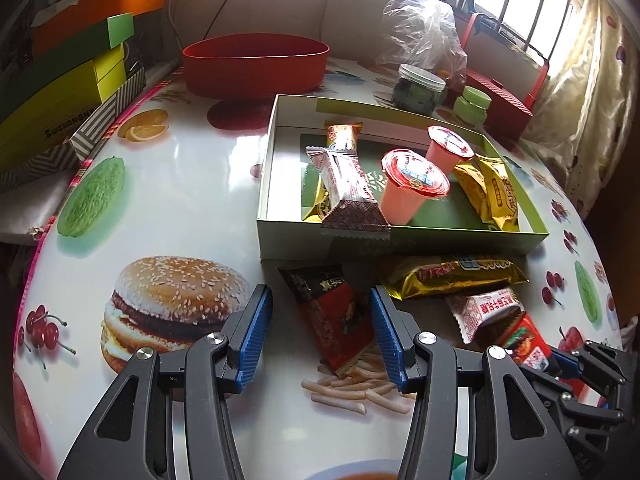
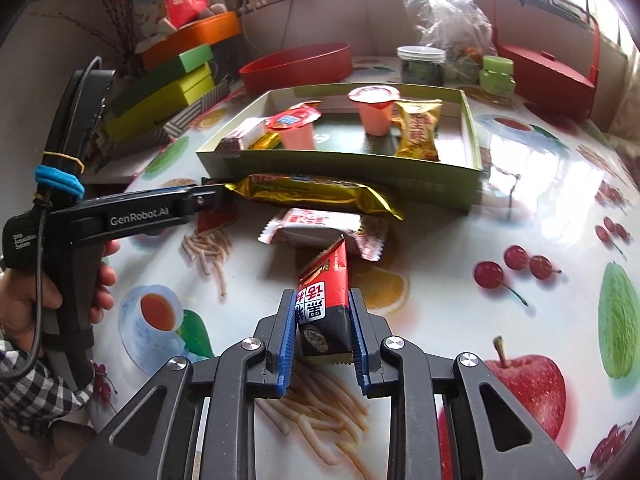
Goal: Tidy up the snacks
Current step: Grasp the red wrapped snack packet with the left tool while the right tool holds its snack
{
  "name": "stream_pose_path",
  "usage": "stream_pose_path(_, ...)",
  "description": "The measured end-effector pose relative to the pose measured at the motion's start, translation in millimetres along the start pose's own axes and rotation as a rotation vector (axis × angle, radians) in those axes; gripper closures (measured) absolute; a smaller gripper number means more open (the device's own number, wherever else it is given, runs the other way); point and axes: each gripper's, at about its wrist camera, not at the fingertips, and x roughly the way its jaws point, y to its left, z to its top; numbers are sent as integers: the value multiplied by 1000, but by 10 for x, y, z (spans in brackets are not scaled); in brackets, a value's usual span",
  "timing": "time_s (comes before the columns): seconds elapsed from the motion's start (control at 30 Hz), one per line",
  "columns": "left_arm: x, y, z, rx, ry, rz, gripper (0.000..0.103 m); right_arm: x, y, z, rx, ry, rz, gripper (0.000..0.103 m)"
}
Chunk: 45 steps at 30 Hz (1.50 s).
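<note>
A shallow green box (image 1: 400,236) (image 2: 352,168) holds two pink jelly cups (image 1: 408,188), wrapped bars (image 1: 348,184) and yellow packets (image 1: 496,192). In front of it on the table lie a gold packet (image 1: 452,274) (image 2: 316,194), a white-red packet (image 1: 480,308) (image 2: 320,228) and a dark red packet (image 1: 332,316). My left gripper (image 1: 320,312) is open, its fingers either side of that dark red packet. My right gripper (image 2: 322,312) (image 1: 556,364) is shut on another red-black packet (image 2: 324,292) (image 1: 528,344).
A red oval tub (image 1: 256,64) stands behind the box. Stacked green and orange boxes (image 1: 72,76) sit at the left. A jar (image 1: 420,88), a green pot (image 1: 472,104), a plastic bag (image 1: 424,24) and a red box (image 1: 500,100) stand at the back right.
</note>
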Motion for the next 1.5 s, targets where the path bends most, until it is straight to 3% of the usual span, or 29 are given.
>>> stream_pose_path(0.57, -56, 115, -58, -21, 24, 63, 52, -111, -149, -87, 65, -27, -53, 79)
stream_pose_path(1.13, 33, -86, -27, 74, -17, 95, 52, -125, -171, -99, 82, -34, -61, 79)
stream_pose_path(1.3, 13, -45, -21, 60, -27, 101, 70, -127, -171, -102, 82, -34, -62, 79)
stream_pose_path(1.5, -4, -1, -25, 38, -32, 87, 71, -130, -176, -100, 81, -34, -62, 79)
